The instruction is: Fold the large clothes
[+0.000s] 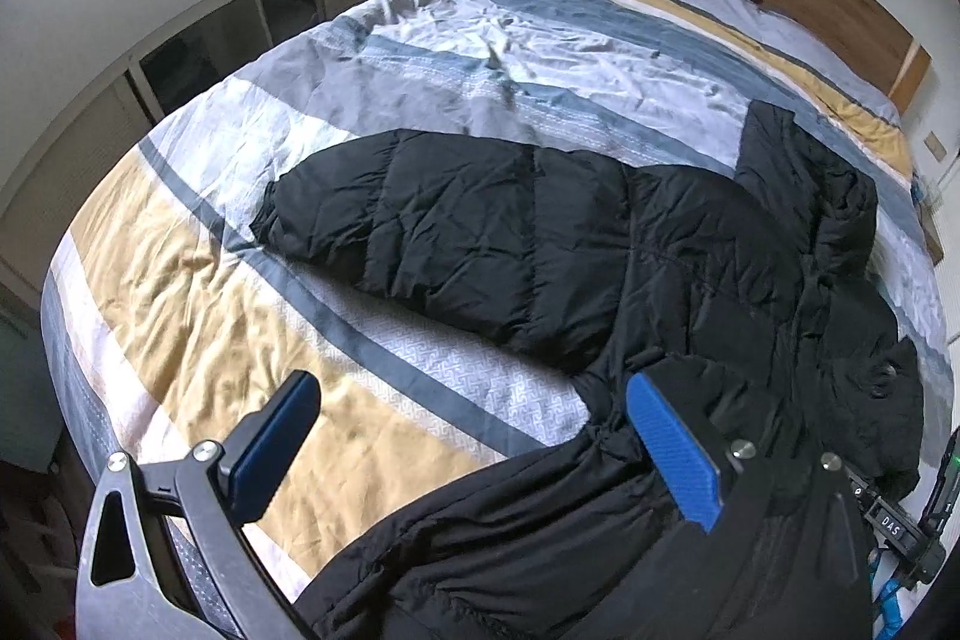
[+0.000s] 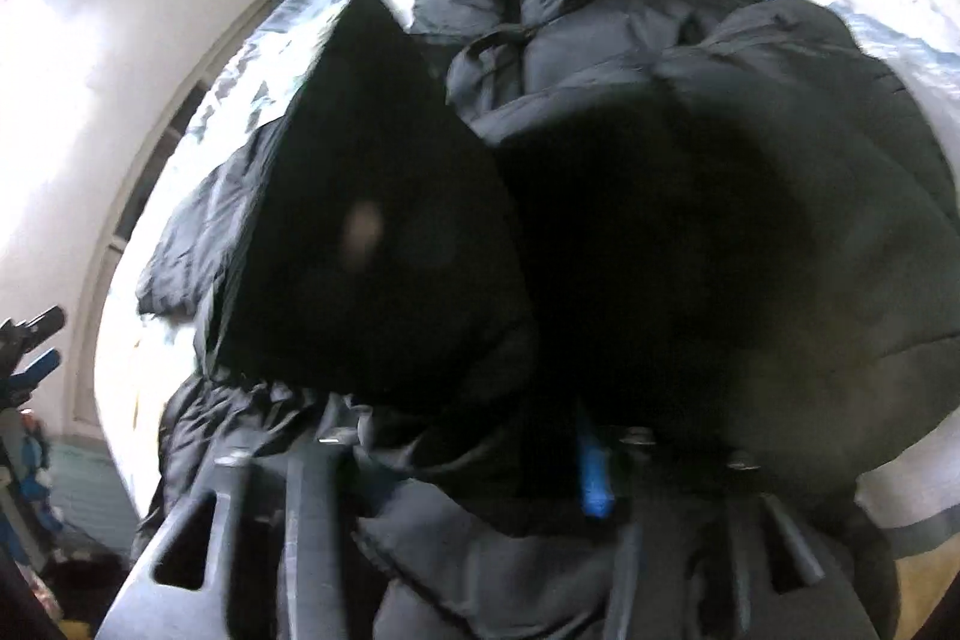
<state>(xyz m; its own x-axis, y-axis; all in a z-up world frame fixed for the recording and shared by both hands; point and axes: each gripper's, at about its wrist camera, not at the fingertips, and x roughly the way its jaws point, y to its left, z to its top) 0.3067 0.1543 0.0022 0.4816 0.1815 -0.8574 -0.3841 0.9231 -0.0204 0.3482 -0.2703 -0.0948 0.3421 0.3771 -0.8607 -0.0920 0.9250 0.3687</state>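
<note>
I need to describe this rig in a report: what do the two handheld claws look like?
The left claw has flat fingers with textured blue pads bolted to a grey frame with cut-outs. The right claw is blurred and mostly behind the black jacket: dark frame, silver bolts, a sliver of blue.

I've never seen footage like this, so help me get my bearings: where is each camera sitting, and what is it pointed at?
Left wrist: on the left claw, angled down over the striped bed and black puffer jacket; its blue pads stand open.
Right wrist: on the right claw, blurred, pressed close into the jacket.
Both show the jacket and bed.
</note>
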